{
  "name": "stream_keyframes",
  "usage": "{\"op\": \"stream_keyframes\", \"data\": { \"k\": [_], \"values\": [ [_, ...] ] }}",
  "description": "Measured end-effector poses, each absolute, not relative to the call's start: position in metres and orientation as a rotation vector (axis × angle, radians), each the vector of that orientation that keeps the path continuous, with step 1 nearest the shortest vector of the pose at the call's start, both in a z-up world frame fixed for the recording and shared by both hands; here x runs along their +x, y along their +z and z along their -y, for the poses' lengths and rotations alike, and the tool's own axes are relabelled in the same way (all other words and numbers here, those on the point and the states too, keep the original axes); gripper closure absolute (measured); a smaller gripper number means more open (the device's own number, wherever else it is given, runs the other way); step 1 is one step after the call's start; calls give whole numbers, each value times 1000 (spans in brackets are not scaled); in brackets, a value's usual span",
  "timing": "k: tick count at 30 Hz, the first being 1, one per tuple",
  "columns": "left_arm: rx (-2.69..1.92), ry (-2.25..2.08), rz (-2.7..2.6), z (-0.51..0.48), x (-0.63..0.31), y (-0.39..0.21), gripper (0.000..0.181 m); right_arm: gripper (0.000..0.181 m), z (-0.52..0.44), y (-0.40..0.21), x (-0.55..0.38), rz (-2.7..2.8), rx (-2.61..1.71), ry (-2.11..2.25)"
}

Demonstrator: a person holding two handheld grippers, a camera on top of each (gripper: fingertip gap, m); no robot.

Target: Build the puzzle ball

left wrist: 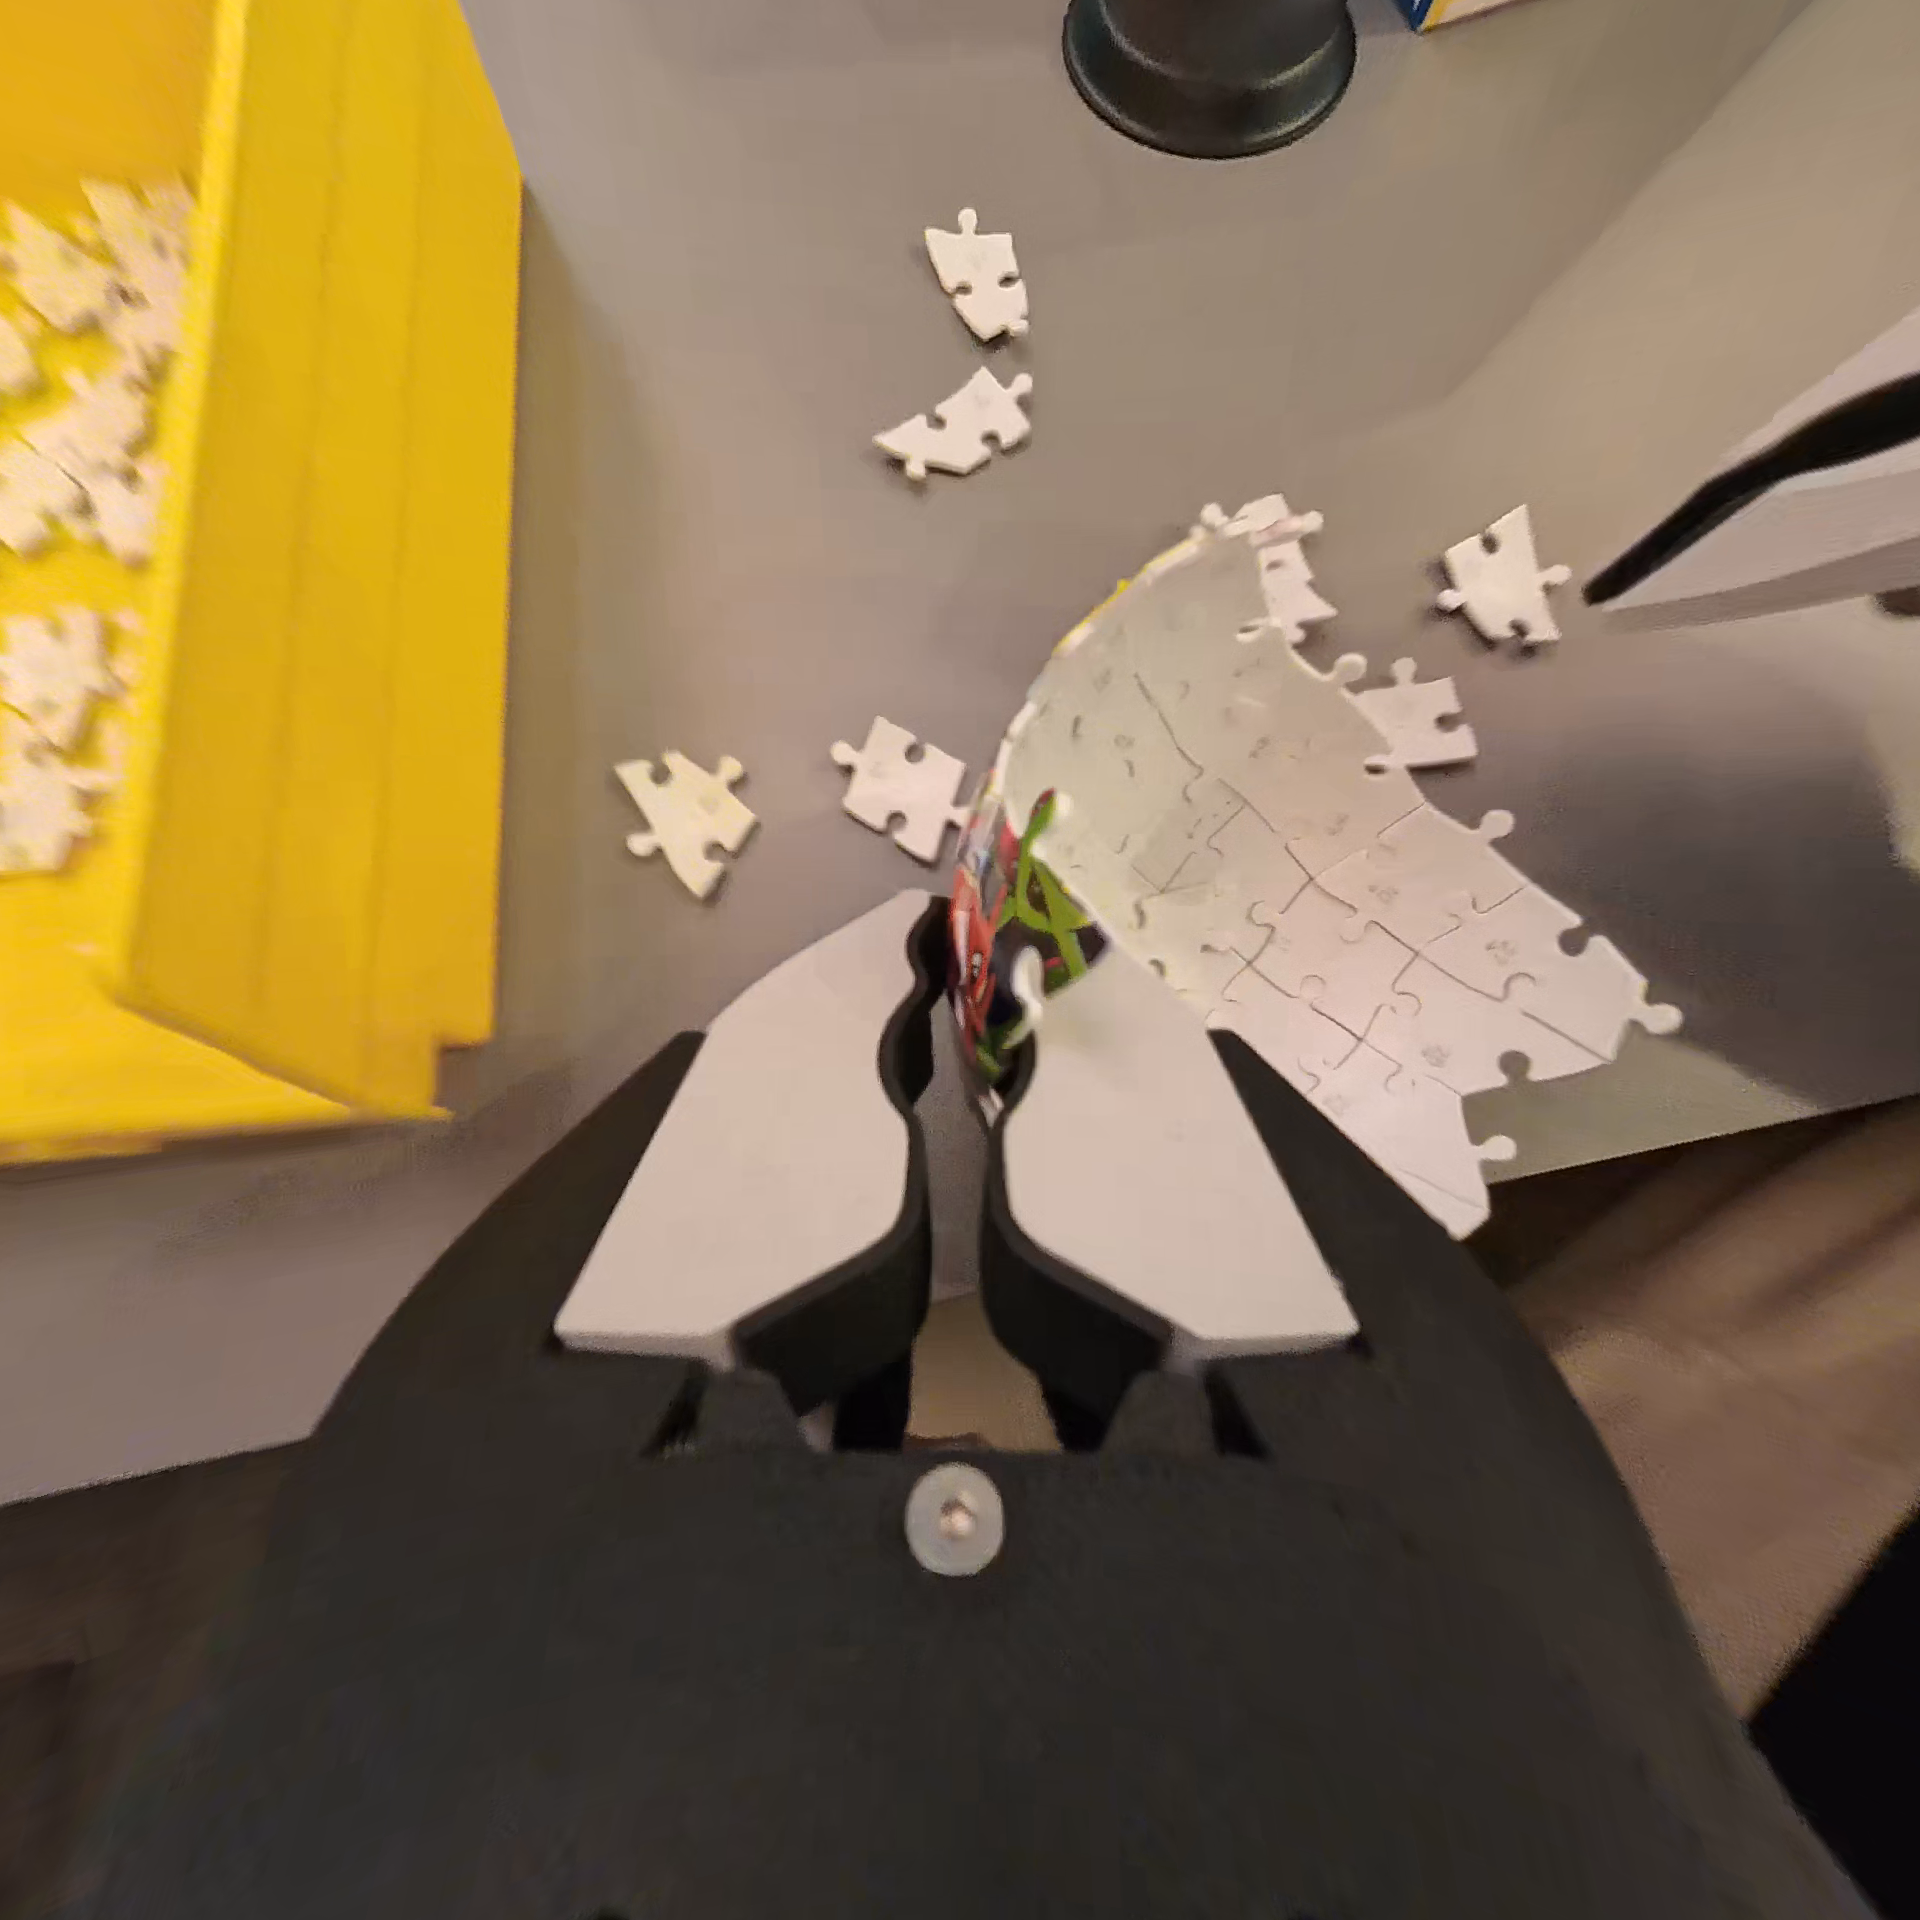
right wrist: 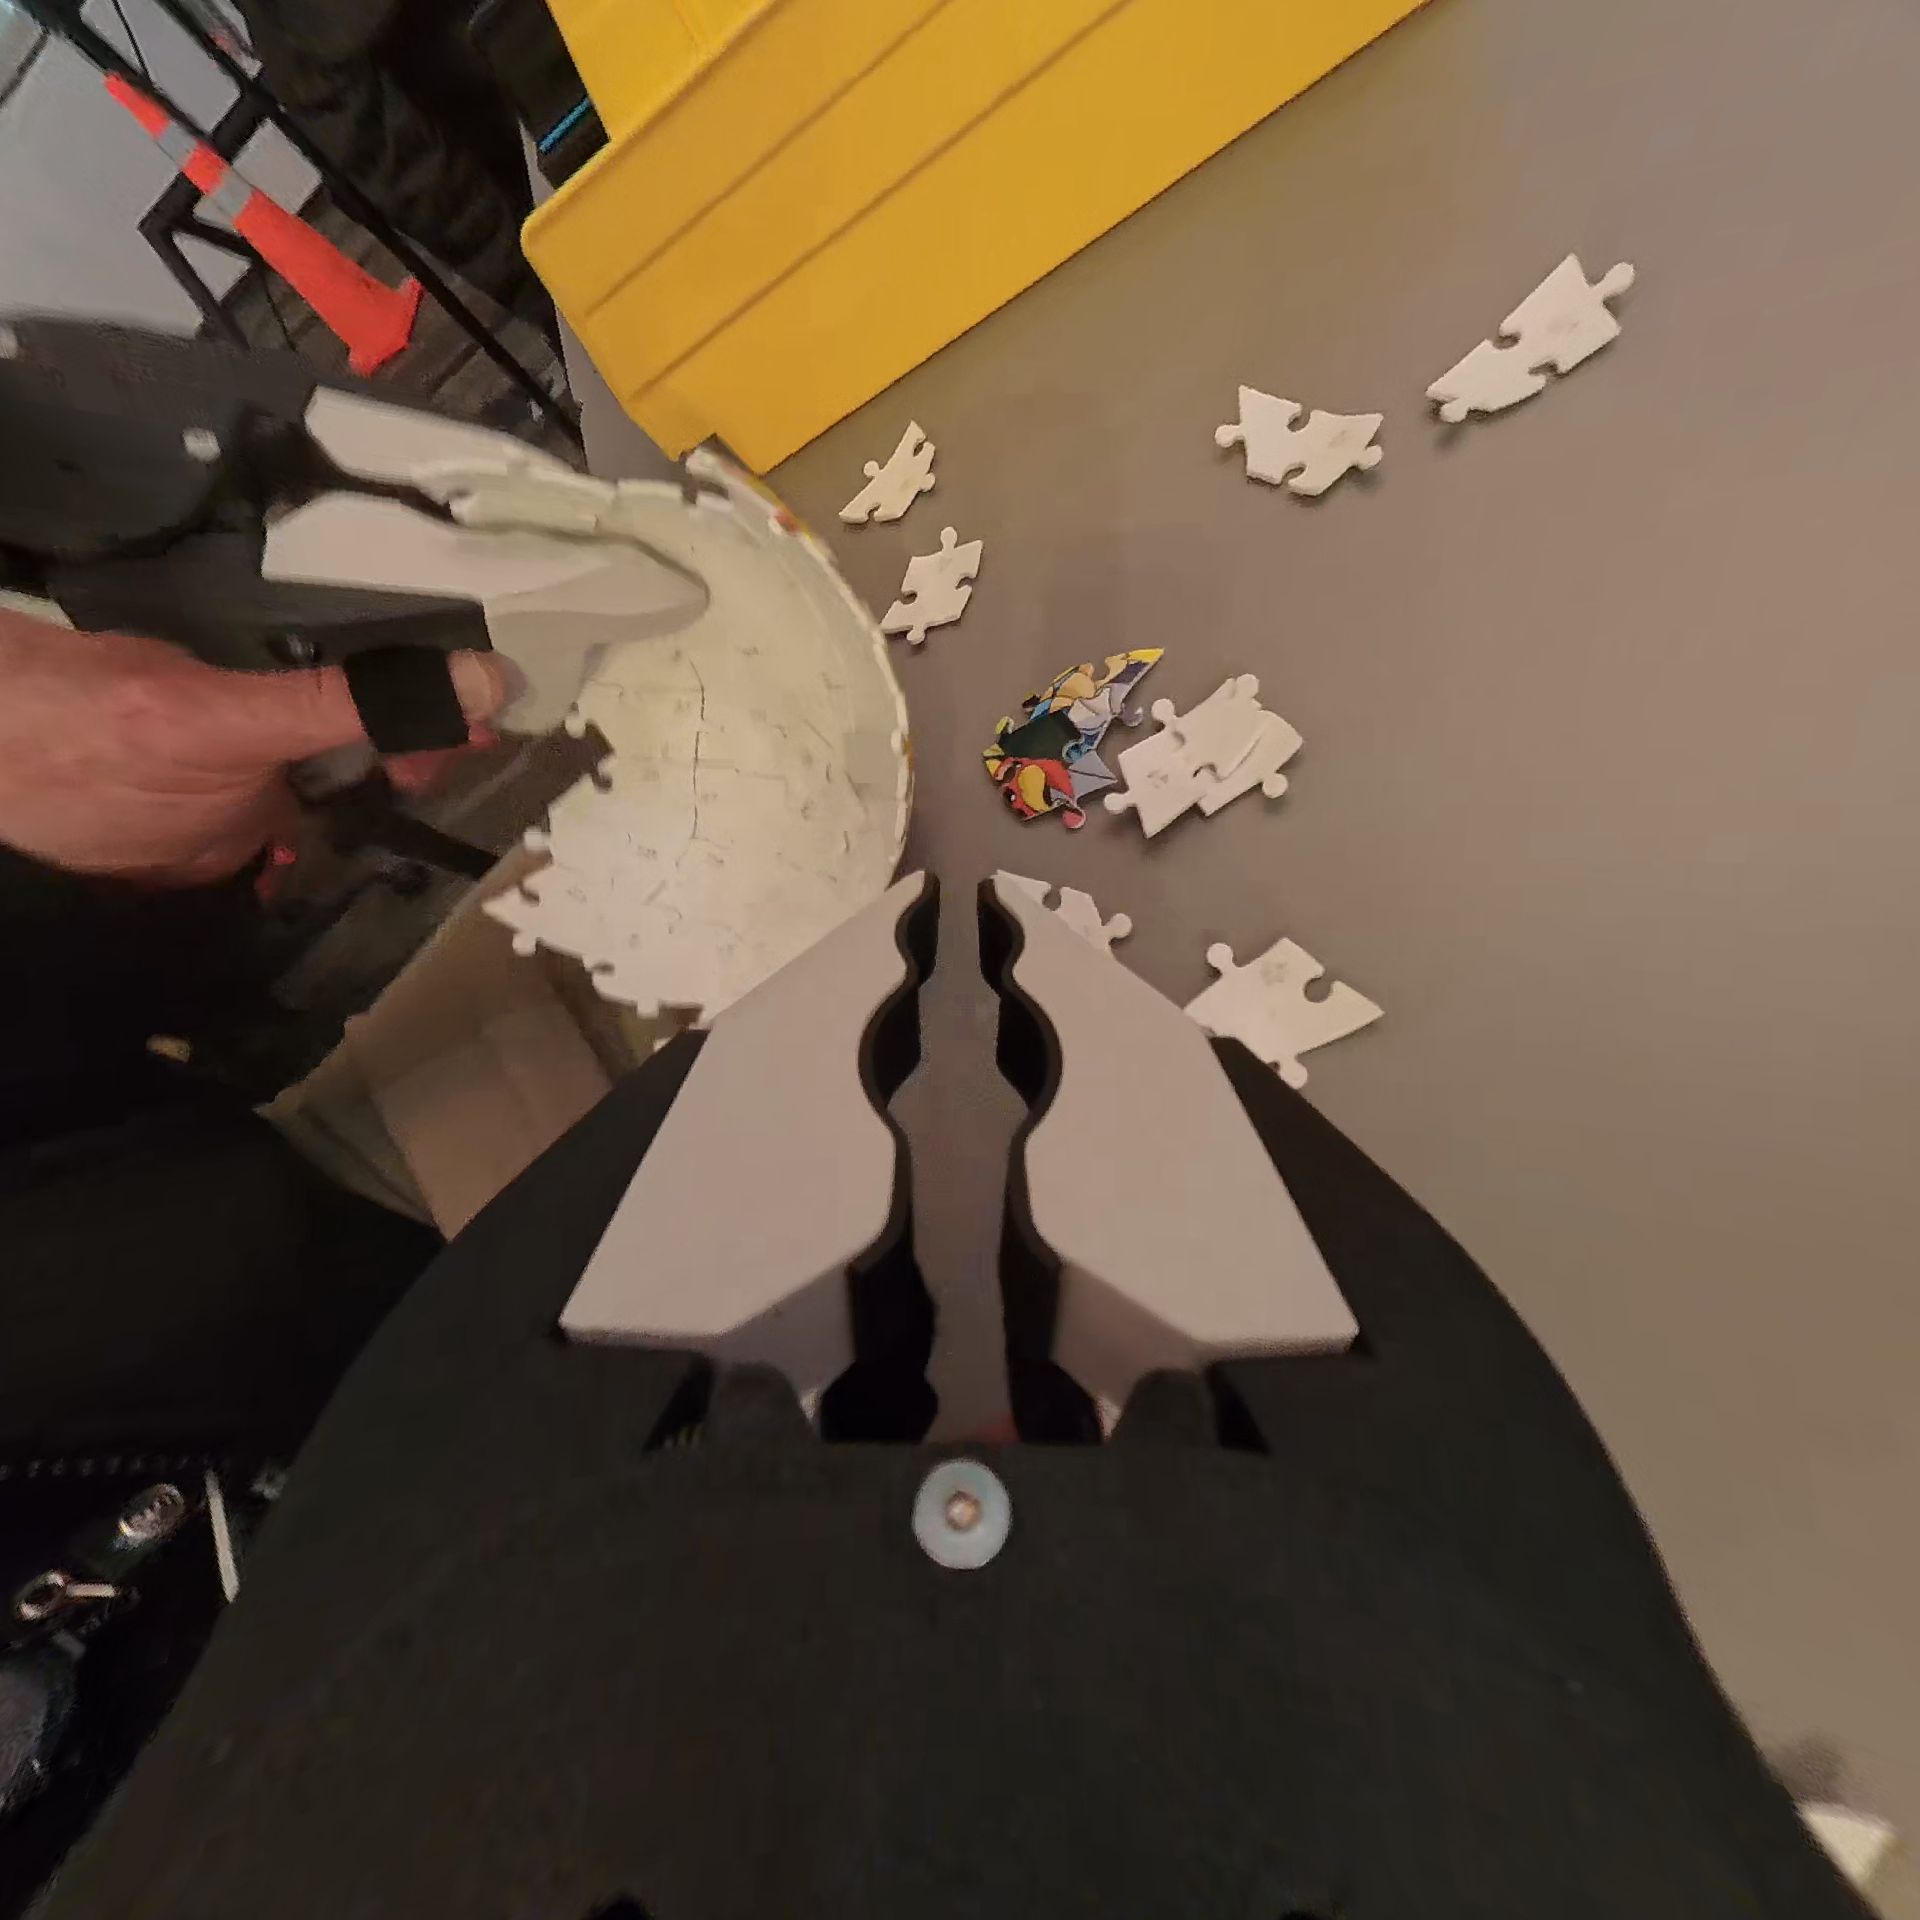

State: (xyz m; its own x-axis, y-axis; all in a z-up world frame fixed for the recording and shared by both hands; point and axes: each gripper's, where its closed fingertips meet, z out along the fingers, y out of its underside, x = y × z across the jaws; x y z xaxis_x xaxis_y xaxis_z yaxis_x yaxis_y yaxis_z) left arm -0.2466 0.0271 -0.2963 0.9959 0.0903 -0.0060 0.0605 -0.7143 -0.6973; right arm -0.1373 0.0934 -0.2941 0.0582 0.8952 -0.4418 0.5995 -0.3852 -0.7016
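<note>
The part-built puzzle ball (left wrist: 1299, 831) is a curved shell with its white inside facing me and a printed outside at its near rim. My left gripper (left wrist: 987, 997) is shut on that rim and holds the shell tilted over the grey table's front edge. In the right wrist view the shell (right wrist: 727, 790) is at the left, with the left gripper (right wrist: 623, 561) and a hand (right wrist: 135, 748) on it. My right gripper (right wrist: 961, 899) is empty, its jaws almost together, just right of the shell. It also shows in the left wrist view (left wrist: 1662, 566).
Several loose white pieces lie face down on the table, such as one pair (right wrist: 1205, 758), beside a coloured face-up piece (right wrist: 1070, 743). A yellow bin (left wrist: 343, 623) holding more pieces stands at the left. A black round base (left wrist: 1210, 73) stands at the back. An orange cone (right wrist: 301, 260) is off the table. My hands' fingertips stand some 12 cm from each other. The black round base (left wrist: 1210, 73) sits 20 cm or so from the ends of my right fingers.
</note>
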Motion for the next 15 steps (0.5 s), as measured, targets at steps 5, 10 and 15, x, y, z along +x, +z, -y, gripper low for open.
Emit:
{"op": "stream_keyframes", "data": {
  "k": [5, 10, 15],
  "values": [
    [-2380, 346, -185, -47, -258, -266, 178, 174, -85, -291, -140, 1643, -1863, 1153],
    [-2317, 732, -587, -71, -258, -245, 178, 174, -81, -292, -141, 1710, -1791, 1069],
    [-2243, 914, -755, -87, -264, -243, 178, 173, -87, -302, -142, 1793, -1717, 912]
  ]
}}
